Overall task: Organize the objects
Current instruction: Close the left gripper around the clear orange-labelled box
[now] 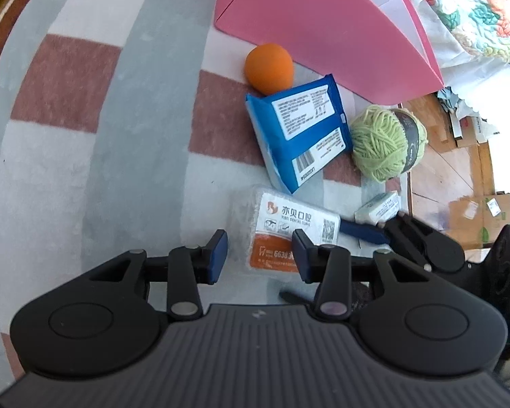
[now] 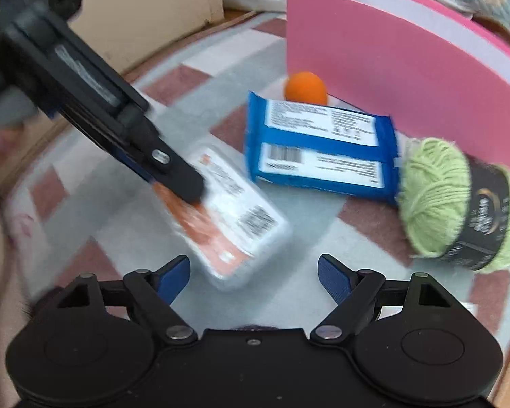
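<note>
the checked rug (image 1: 125,156), grey, white and dusty red, fills the floor in both views. on its far side stands the pink box (image 1: 323,23) with its white inside showing at the top edge (image 2: 391,51), its open top facing up.

just in front of the box lies the blue wipes pack (image 1: 299,136), label side up, tilted against the rug. right beside it, on the side nearer the wooden floor, rests the green yarn ball (image 1: 387,142) with a dark paper band around it (image 2: 459,204); the two look to be touching or nearly so. the orange ball (image 1: 269,68) sits between the wipes pack and the box wall, touching the pack's far corner.

nearest the cameras is the clear floss-pick case (image 1: 289,234) with a white and orange label, lying flat on the rug. the left gripper (image 1: 260,251) stands at a middling width over the case's orange end; in the right wrist view one of its fingers (image 2: 187,183) lies across that end, but blur keeps me from telling whether the pads press on it. the right gripper (image 2: 253,275) is spread wide, with the case's near corner just ahead of its gap and nothing held.

a small white packet (image 1: 379,208) lies by the right gripper's tip in the left wrist view.
</note>
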`<state>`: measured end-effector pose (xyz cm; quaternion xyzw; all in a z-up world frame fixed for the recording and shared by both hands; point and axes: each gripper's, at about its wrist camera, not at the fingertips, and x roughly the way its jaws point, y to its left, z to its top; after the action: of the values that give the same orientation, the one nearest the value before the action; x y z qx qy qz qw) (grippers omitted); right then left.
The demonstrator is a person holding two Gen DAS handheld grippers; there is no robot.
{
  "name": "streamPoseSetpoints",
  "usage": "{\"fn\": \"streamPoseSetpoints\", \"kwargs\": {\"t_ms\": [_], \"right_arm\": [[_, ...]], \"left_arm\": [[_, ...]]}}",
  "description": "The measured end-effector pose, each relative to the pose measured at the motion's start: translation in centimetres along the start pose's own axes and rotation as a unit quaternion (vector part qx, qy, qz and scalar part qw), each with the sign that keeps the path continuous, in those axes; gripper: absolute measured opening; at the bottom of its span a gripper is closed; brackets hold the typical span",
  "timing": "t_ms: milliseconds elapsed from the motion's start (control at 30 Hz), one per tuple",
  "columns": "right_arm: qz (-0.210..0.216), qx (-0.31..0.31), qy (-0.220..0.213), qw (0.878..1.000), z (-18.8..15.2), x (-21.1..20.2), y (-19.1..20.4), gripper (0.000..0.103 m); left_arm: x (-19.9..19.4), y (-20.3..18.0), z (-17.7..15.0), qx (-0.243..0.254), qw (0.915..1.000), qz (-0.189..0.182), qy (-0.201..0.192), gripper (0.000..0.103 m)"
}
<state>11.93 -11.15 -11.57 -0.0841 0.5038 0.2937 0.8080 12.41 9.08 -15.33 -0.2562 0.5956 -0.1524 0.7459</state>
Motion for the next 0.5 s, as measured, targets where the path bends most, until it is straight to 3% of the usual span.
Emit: {"fn": "streamPoseSetpoints", "kwargs": {"t_ms": [100,200,400,500], "right_arm": [[0.042,0.053,0.001,0.998,0.1,-0.1,-0.7,0.086],[0.055,0.09,0.001,0.994,-0.2,-0.3,-0.8,0.086],[0.028,0.1,-0.007,0.995,0.0,0.1,-1.3,0.085],[0.032,0.09,-0.012,0.995,-0.3,0.0,-1.5,0.085]], "left_arm": [[0.1,-0.6,0.1,-0.002,0.9998,0.012,-0.018,0.042],[-0.1,-1.1,-0.1,0.007,0.9994,0.023,-0.027,0.042],[0.8,-0.7,-1.0,-0.034,0.9993,-0.012,0.007,0.038],[0.9,-1.0,-1.1,-0.038,0.9993,-0.005,0.006,0.038]]}}
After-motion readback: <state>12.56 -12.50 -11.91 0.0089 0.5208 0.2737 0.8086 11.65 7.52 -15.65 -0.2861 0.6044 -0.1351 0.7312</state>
